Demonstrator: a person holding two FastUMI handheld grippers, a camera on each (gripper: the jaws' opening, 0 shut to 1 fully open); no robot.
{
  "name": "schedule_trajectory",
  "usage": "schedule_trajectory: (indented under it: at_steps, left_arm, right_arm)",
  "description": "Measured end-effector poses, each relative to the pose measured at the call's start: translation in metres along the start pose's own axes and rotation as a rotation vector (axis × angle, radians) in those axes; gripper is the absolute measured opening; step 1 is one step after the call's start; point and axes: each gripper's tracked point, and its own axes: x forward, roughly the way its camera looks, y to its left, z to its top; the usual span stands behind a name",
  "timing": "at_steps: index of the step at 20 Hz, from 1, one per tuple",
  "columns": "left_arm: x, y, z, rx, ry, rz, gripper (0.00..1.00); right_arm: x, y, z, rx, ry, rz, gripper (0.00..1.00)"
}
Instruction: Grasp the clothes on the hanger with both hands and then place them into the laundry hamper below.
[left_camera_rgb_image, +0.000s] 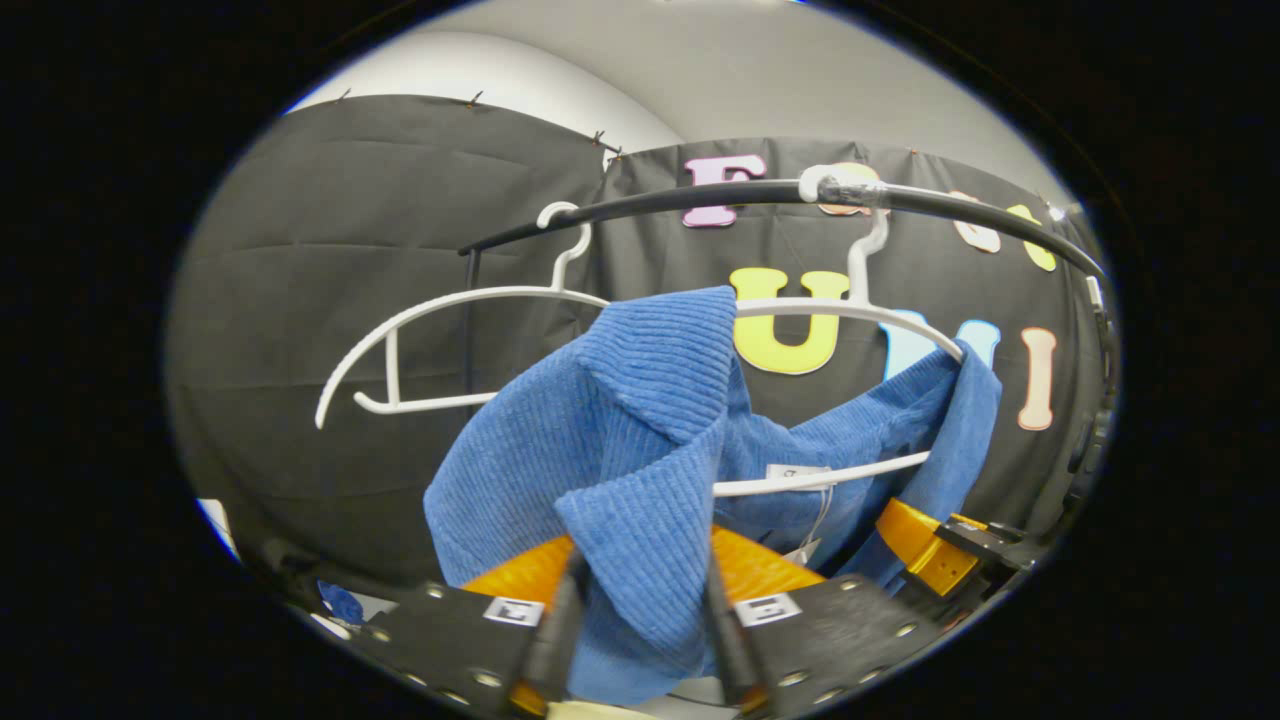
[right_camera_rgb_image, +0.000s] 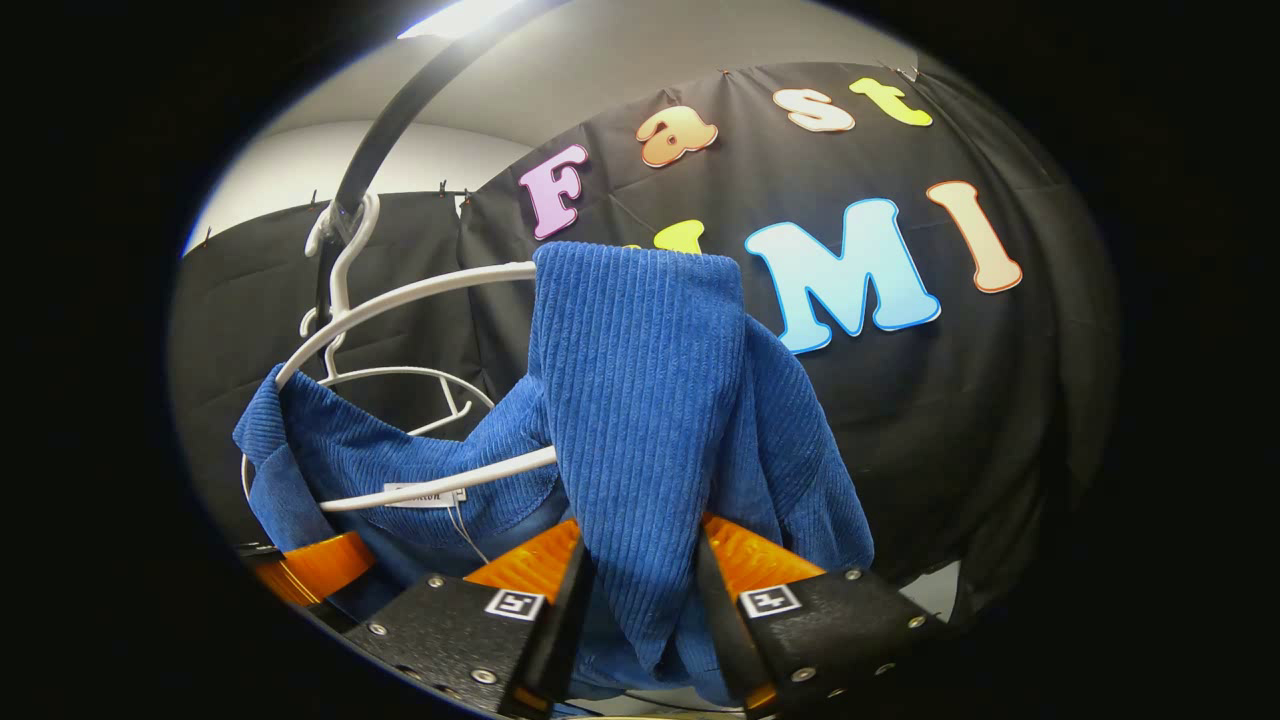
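- Blue ribbed garment (left_camera_rgb_image: 640, 440) draped over the white hanger (left_camera_rgb_image: 850, 310), collar bunched across the lower bar, label hanging near the middle.
- In the left gripper view, left tongs (left_camera_rgb_image: 640, 620) clenched on a fold of the garment, cloth pinched between both fingers at the near shoulder.
- In the right gripper view, right tongs (right_camera_rgb_image: 632, 610) clamped likewise on the other shoulder fold of the garment (right_camera_rgb_image: 640, 400), cloth filling the gap between the fingers.
- Right tongs also visible at the far right of the left gripper view (left_camera_rgb_image: 925, 555), low beside the hem.
- Hanger hooked on the black rail (left_camera_rgb_image: 760, 195); a second, bare hanger (left_camera_rgb_image: 430, 330) hooked further left along it.
- Step in hand, judging by the grips: lifting the cloth off the hanger.
- Best done by raising both shoulders together, up and clear of the hanger ends, then toward the near side before lowering.
- Grip worth keeping firm; thick cloth may slip.
- Risk: collar catching the lower bar and dragging the hanger off the rail.
- Hamper presumably below, out of sight.
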Motion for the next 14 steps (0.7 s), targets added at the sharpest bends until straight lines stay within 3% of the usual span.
schedule_trajectory:
  at_steps: [4,7,14]
  left_arm:
    - [-0.001,-0.004,-0.005,-0.003,0.017,-0.042,0.14]
    - [-0.004,-0.007,-0.003,-0.020,0.005,-0.076,0.02]
    - [-0.023,-0.005,0.009,-0.048,-0.001,-0.183,0.03]
  right_arm:
    - [-0.004,-0.016,0.007,-0.057,-0.036,-0.079,0.08]
    - [-0.004,-0.006,0.006,-0.051,-0.027,-0.024,0.01]
    - [-0.018,-0.015,0.014,-0.114,-0.050,-0.082,0.00]
